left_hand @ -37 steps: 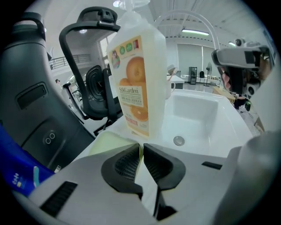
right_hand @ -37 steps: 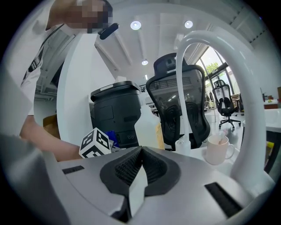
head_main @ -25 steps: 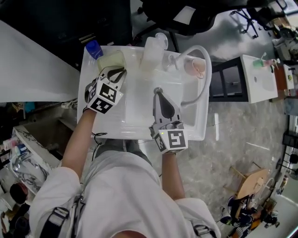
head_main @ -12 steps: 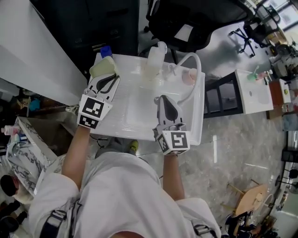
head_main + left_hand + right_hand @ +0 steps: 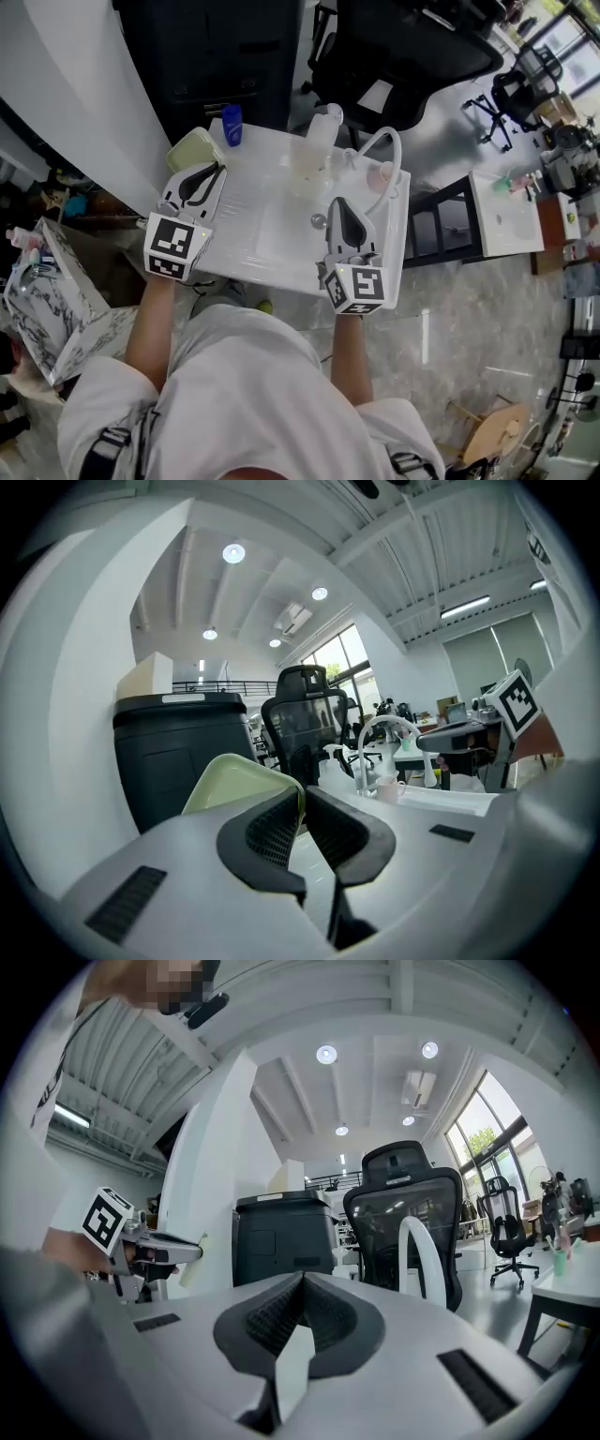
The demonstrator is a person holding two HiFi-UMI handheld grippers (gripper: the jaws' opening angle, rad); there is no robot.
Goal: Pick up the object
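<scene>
Nearest, the person's white-sleeved forearms run out to the two marker cubes. Right hand-held gripper (image 5: pixel 337 204) sits over the front right of the table (image 5: pixel 246 265), beside the sunken basin. Its own view shows the jaws pressed together with nothing between them (image 5: pixel 302 1283). Left hand-held gripper (image 5: pixel 200 172) at the table's left edge; its view has the jaws (image 5: pixel 302 794) nearly together, clamped on the rim of the pale green dish (image 5: pixel 230 780), which sticks up beyond the tips. Head view puts the dish (image 5: pixel 194 150) at the left rim, apart from the blue bottle (image 5: pixel 232 124). The right gripper view catches the left gripper (image 5: pixel 141 1246) with the dish (image 5: pixel 194 1261) at its tip. Change: a second ago the dish lay at the table's back left, on the other side of the blue bottle, with the left jaws already round it. It has since crossed to the near-left side of the bottle. The left gripper view looks level across the room, so the dish reads as lifted clear, though contact underneath cannot be confirmed. Judgement: pick-up is essentially made. Farther back: clear pump bottle (image 5: pixel 323 127), white faucet (image 5: pixel 386 139), pink cup (image 5: pixel 380 174). Beyond them, black cabinet (image 5: pixel 225 47) and office chair (image 5: pixel 403 56).
</scene>
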